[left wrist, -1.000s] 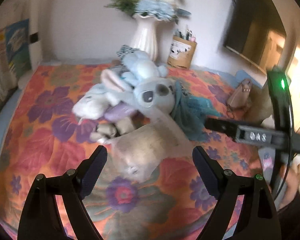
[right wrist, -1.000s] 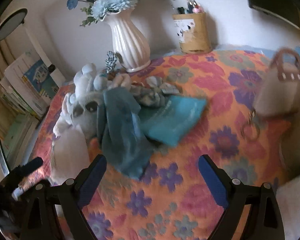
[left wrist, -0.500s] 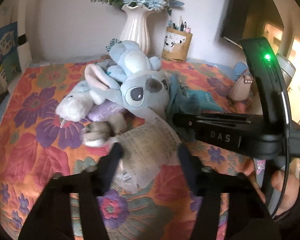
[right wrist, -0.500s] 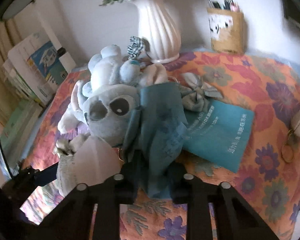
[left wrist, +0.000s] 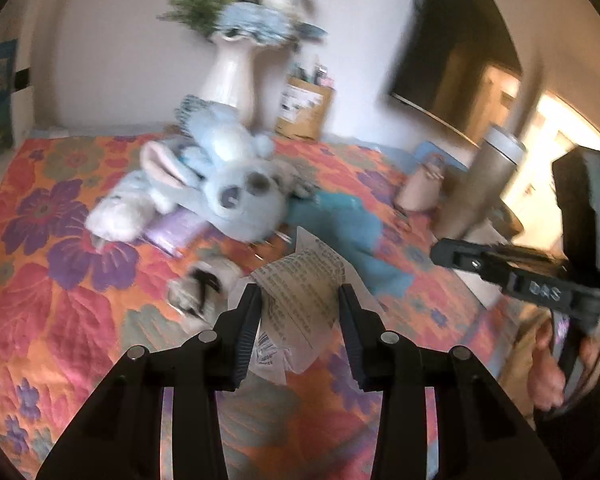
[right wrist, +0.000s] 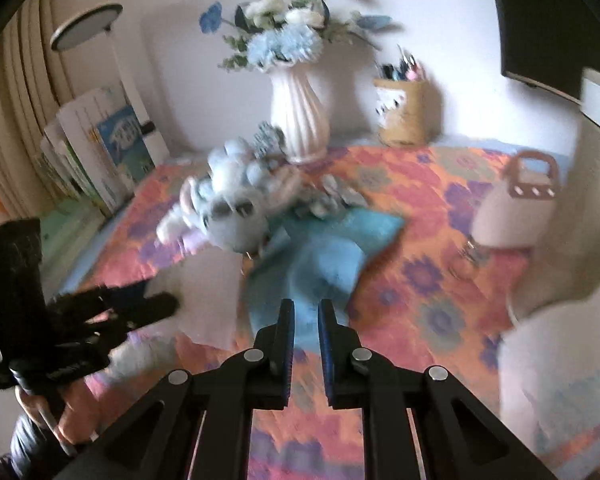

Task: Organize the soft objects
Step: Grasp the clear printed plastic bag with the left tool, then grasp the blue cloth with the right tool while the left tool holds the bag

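My left gripper (left wrist: 300,300) has just been closing and now pinches a crinkled clear packet (left wrist: 300,292) with printed text, its pads pressed on either side of the wrapper, which holds something soft and grey-white that bulges out to the left of the fingers. My right gripper (right wrist: 304,316) has also just drawn its jaws together and nips the near edge of a teal cloth (right wrist: 316,268), which runs up from the fingertips toward the pile. In the right wrist view my left hand (right wrist: 72,416) and its gripper sit at the lower left, with the pale packet just past its tip.

Everything rests on a floral tablecloth (left wrist: 60,300) in orange, red and purple. Beyond the packet lies a pale blue plush toy (left wrist: 240,196) with big dark eyes and pink-lined ears, on its side, touching a lilac packet (left wrist: 172,232) and the far part of the teal cloth. To the right stand a small beige handbag (right wrist: 516,212) and a tall metal tumbler (left wrist: 480,184). At the back, against the wall, are a white ribbed vase (right wrist: 298,116) of blue and white flowers and a tan pen holder (right wrist: 404,112). Books (right wrist: 112,148) lean at the left edge.
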Available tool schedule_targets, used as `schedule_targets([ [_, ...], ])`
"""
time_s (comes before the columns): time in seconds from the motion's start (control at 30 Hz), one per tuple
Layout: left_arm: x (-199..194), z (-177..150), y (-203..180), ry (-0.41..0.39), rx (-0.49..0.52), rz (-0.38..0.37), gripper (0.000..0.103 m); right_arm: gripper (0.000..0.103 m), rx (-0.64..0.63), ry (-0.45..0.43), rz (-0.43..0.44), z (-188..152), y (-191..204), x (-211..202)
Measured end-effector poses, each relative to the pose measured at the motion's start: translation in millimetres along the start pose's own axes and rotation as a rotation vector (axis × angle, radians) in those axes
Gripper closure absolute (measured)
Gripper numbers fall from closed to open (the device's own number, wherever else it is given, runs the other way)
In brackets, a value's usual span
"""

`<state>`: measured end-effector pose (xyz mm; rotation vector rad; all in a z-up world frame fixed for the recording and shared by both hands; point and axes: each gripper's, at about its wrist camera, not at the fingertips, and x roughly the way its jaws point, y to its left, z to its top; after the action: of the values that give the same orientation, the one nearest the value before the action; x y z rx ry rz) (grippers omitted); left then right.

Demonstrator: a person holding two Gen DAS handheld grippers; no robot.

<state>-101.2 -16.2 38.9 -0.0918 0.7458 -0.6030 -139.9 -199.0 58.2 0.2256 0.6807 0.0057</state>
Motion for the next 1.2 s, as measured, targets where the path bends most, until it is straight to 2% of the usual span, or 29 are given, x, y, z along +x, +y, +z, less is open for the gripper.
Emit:
schedule_targets([
  [0.07, 4, -5, -10, 0.045, 0.034, 0.021, 0.065, 0.09, 0.016, 0.034, -0.008, -4, -7, 4],
  [0.13, 9, -10, -17, 0.083, 0.065, 0.088, 0.064, 0.086, 0.034, 0.064, -0.014, -10, -17, 12],
  [0.2, 7, -12, -16, 0.086, 0.066, 0.113, 0.056, 0.08, 0.075, 0.106, -0.01, -16, -25, 22],
  [0.23, 5, -13, -15, 0.082, 0.054, 0.119, 0.056, 0.071, 0.1, 0.12, 0.026, -17, -28, 26],
  [0.27, 3, -12, -13, 0.082, 0.036, 0.115, 0.056, 0.053, 0.114, 0.12, 0.048, -18, -29, 26],
  [0.3, 2, -13, -11, 0.086, 0.025, 0.102, 0.05, 0.043, 0.125, 0.111, 0.06, -18, -30, 25],
  [0.33, 2, -13, -11, 0.093, 0.022, 0.09, 0.035, 0.029, 0.131, 0.088, 0.063, -15, -29, 24],
  [0.37, 3, -14, -13, 0.089, 0.034, 0.092, 0.028, 0.021, 0.129, 0.073, 0.064, -13, -27, 23],
  [0.4, 3, -15, -16, 0.084, 0.045, 0.101, 0.023, 0.02, 0.125, 0.061, 0.066, -8, -25, 24],
  [0.53, 19, -16, -24, 0.122, 0.072, 0.12, 0.023, 0.02, 0.132, 0.099, 0.054, 11, -16, 47],
  [0.6, 25, -16, -27, 0.13, 0.088, 0.162, 0.023, 0.02, 0.138, 0.128, 0.045, 18, -11, 64],
  [0.67, 32, -17, -30, 0.15, 0.112, 0.21, 0.023, 0.02, 0.141, 0.151, 0.046, 19, -6, 78],
  [0.73, 33, -18, -31, 0.146, 0.119, 0.215, 0.031, 0.02, 0.135, 0.173, 0.03, 16, 1, 90],
  [0.77, 32, -18, -31, 0.142, 0.119, 0.212, 0.032, 0.02, 0.113, 0.157, -0.009, 14, 8, 93],
  [0.83, 31, -18, -30, 0.134, 0.116, 0.213, 0.043, 0.023, 0.064, 0.143, -0.061, 11, 17, 95],
  [0.87, 30, -18, -29, 0.128, 0.112, 0.217, 0.046, 0.035, 0.035, 0.133, -0.101, 9, 22, 95],
  [0.9, 30, -18, -28, 0.125, 0.108, 0.217, 0.051, 0.042, 0.015, 0.124, -0.123, 7, 23, 94],
  [0.93, 30, -18, -28, 0.122, 0.103, 0.209, 0.054, 0.057, 0.002, 0.118, -0.113, 7, 25, 93],
  [0.97, 28, -17, -28, 0.114, 0.101, 0.203, 0.055, 0.078, -0.002, 0.108, -0.084, 7, 25, 90],
  [1.0, 27, -18, -29, 0.11, 0.101, 0.198, 0.056, 0.085, -0.005, 0.106, -0.086, 6, 25, 89],
  [1.07, 24, -19, -30, 0.106, 0.103, 0.19, 0.057, 0.093, 0.013, 0.092, -0.073, 3, 19, 83],
  [1.2, 15, -18, -33, 0.08, 0.088, 0.171, 0.058, 0.093, 0.094, 0.014, 0.038, -2, 2, 49],
])
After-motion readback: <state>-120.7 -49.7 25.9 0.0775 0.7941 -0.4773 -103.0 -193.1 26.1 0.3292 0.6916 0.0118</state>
